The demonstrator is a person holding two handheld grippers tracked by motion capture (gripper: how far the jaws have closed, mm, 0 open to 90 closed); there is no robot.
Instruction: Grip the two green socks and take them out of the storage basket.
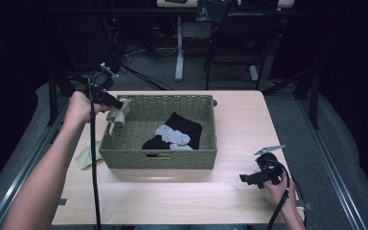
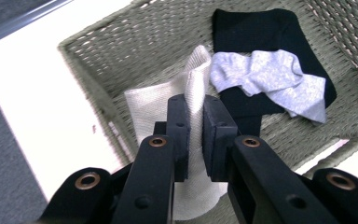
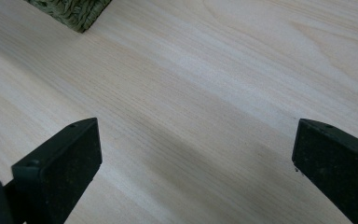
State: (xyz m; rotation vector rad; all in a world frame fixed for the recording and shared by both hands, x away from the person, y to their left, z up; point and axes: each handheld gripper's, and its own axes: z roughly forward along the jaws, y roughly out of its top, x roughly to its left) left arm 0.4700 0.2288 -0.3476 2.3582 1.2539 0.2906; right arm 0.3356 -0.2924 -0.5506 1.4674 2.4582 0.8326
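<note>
We have a cream sock (image 2: 158, 107) pinched tight in our left gripper (image 2: 195, 122). Its two black jaws are pressed together on the cloth, so the sock hangs down and cannot slip. We hold it up over the left wall of the woven basket (image 1: 158, 159), at the far left corner. That seems to be so it can drop inside with the others. In the basket a grey sock (image 1: 174, 136) lies on top of a black cloth (image 1: 186, 125), in the middle and to the right.

Another cream sock (image 1: 85, 156) lies flat on the counter (image 1: 239, 129), just beside the near left corner of the basket. It looks like the next one to pick up.

Our right gripper (image 1: 250, 179) waits low at the near right of the counter, well apart from the basket. Its jaws stand wide apart with nothing between them, just bare wood below.

The left part of the basket floor is free, so the sock has room to land there. The basket wall is right under the sock, so we think we should move it a bit to the right before letting go. The right side of the counter is wide and bare.
</note>
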